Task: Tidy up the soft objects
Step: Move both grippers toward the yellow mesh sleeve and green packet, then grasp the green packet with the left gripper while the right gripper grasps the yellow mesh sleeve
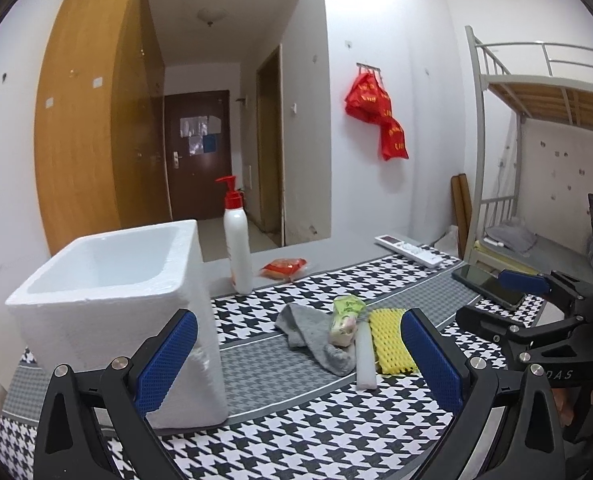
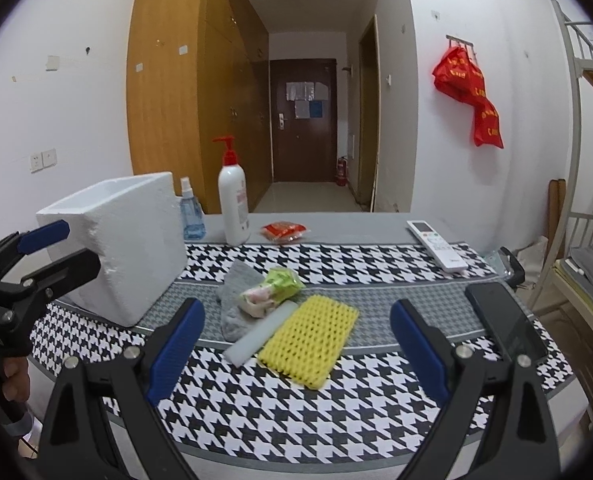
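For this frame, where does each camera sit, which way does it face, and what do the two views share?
Left wrist: sits on the left gripper, low over the table's left part, facing the foam box and hallway; its own open fingers show, with the right gripper at right.
Right wrist: sits on the right gripper, facing the yellow net and hallway; its open fingers show, with the left gripper and a hand at left.
Shared: box, sock, net, pump bottle, remote, phone.

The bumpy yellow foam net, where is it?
The yellow foam net lies flat on the houndstooth cloth, right of the white foam stick, in both views.
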Demonstrator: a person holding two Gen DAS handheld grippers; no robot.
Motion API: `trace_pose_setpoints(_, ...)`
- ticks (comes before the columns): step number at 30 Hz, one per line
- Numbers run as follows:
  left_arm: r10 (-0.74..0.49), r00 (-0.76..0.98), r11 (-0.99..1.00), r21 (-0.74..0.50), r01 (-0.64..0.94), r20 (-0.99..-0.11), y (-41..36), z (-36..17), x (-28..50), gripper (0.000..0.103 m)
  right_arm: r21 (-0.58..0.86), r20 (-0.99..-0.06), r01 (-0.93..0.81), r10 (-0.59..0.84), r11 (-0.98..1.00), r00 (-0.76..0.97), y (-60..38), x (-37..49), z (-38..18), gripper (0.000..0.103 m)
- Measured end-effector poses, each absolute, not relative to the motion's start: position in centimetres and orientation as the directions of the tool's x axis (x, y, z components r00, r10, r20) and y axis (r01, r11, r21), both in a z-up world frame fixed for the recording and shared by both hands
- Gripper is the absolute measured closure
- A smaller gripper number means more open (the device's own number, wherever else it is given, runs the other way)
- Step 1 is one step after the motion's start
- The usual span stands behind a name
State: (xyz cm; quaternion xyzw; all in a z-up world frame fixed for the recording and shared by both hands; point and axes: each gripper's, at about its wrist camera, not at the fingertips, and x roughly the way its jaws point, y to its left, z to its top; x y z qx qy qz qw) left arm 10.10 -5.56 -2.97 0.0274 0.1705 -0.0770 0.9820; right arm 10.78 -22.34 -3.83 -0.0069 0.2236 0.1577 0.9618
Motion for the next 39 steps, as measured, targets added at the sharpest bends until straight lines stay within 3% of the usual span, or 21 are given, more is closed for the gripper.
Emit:
trace_pose_setpoints(19,-0.253,0.836,0.960,-0.021,0.278,-0.487,-7.6,-4.8,15.9,0.001,0.098,-0.518,-0.294,0.301,0.951,0.801,-23.0,14.4,-6.7,0.007)
trace_pose_setpoints(29,-0.257,0.800,0.947,0.023,0.319,-0.543,-9.4,-6.0,18.2,0.001,0.114,-0.550,-0.294,0.306,0.949,0.777,-23.4,15.8,-7.7,0.007)
trace_pose_setpoints(35,-0.275,0.762,0.939,0.005,0.343,-0.586,-9.8,-6.6,20.2,0.006,0.147,-0.560,-0.299,0.328,0.943,0.760,-23.7,16.5,-8.1,0.007)
trace_pose_setpoints(39,-0.292,0.726,0.932,-0.017,0.361,-0.622,-10.0,-7.3,21.5,0.016,0.147,-0.575,-0.289,0.319,0.946,0.753,-24.1,16.8,-8.5,0.007)
